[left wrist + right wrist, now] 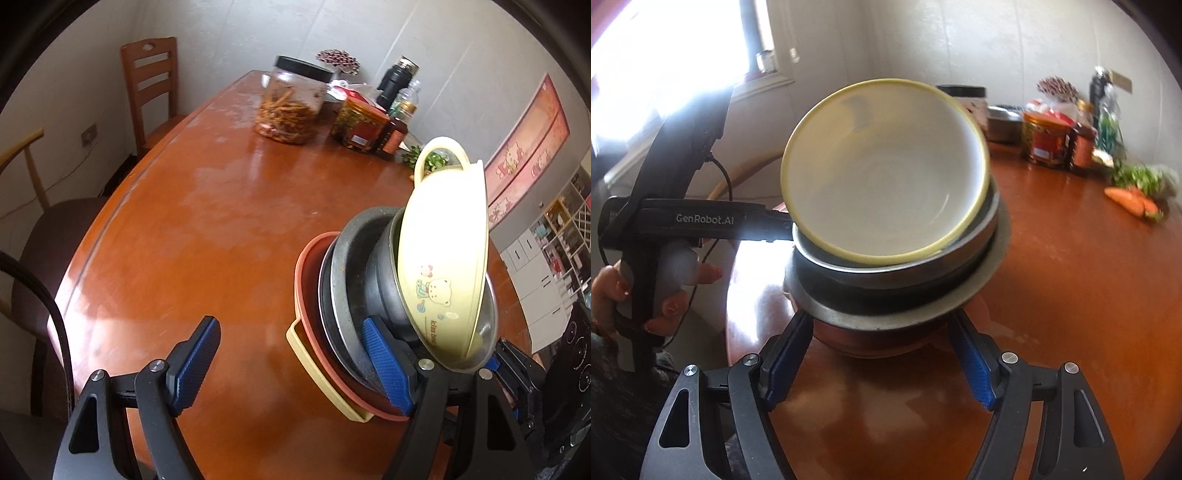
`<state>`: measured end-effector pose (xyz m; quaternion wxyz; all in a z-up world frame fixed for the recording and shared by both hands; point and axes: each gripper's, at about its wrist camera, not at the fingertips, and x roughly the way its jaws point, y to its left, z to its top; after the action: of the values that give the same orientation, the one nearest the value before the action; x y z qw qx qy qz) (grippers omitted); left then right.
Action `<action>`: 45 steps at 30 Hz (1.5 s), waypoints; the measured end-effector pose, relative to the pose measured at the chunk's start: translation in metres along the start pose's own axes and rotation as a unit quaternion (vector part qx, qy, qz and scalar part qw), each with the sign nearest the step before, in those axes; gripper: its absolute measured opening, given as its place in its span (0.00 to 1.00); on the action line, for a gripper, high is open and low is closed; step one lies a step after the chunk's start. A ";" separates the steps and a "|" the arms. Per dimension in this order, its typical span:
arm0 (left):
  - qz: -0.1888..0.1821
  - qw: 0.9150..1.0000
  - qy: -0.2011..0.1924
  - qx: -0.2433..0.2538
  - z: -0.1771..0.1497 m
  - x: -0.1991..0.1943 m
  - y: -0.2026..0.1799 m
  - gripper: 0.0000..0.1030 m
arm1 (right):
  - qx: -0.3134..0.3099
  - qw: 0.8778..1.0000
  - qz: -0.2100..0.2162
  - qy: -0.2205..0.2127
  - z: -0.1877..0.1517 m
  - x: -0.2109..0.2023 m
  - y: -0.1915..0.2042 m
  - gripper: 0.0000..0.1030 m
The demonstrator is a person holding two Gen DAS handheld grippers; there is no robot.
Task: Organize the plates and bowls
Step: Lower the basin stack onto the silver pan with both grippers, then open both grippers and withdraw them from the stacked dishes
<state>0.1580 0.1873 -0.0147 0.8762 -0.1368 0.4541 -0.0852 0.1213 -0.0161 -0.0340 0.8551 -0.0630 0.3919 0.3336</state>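
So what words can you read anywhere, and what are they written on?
"GenRobot.AI": on the black handheld left gripper's body, seen from the right wrist.
"kite bea...", cut off: beside the bear cartoon on the pale yellow plastic bowl with handles.
Labels on the red-lidded jars at the back of the brown wooden table: too blurred to read.
Pink wall poster: only cartoons show, no readable words.

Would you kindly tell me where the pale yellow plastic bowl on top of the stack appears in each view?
Left wrist view: pale yellow plastic bowl, right of centre, seen side-on with its cartoon bear.
Right wrist view: upper centre, its white inside facing the camera.
Shared landmark: red-lidded jar.
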 end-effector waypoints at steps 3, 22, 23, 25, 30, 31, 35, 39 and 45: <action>0.000 1.000 0.007 0.017 0.007 0.013 -0.018 0.77 | 0.013 1.000 -0.017 -0.002 0.000 -0.005 -0.015 0.74; -0.003 0.997 0.029 0.067 0.029 0.061 -0.112 0.77 | 0.064 0.995 -0.077 -0.019 -0.026 -0.051 -0.095 0.75; -0.001 0.997 0.028 0.067 0.027 0.060 -0.114 0.77 | 0.065 0.995 -0.077 -0.019 -0.026 -0.052 -0.096 0.75; 0.005 0.997 0.025 0.068 0.026 0.059 -0.116 0.77 | 0.066 0.995 -0.079 -0.020 -0.028 -0.055 -0.096 0.75; 0.025 0.997 0.018 0.072 0.021 0.055 -0.118 0.77 | 0.066 0.995 -0.075 -0.025 -0.030 -0.059 -0.091 0.74; 0.027 0.997 0.017 0.072 0.021 0.055 -0.117 0.77 | 0.065 0.995 -0.075 -0.026 -0.031 -0.059 -0.091 0.74; 0.036 0.997 0.016 0.066 0.016 0.053 -0.112 0.77 | 0.059 0.995 -0.075 -0.027 -0.030 -0.060 -0.091 0.75; 0.036 0.998 0.009 0.058 0.010 0.049 -0.107 0.77 | 0.057 0.995 -0.076 -0.026 -0.032 -0.061 -0.088 0.75; 0.032 0.999 -0.001 0.042 0.005 0.040 -0.101 0.77 | 0.055 0.995 -0.082 -0.035 -0.036 -0.070 -0.084 0.75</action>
<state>0.1829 0.0814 -0.0107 0.8841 -0.0855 0.4531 -0.0762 0.1182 -0.1301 -0.0218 0.8949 -0.0364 0.3730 0.2423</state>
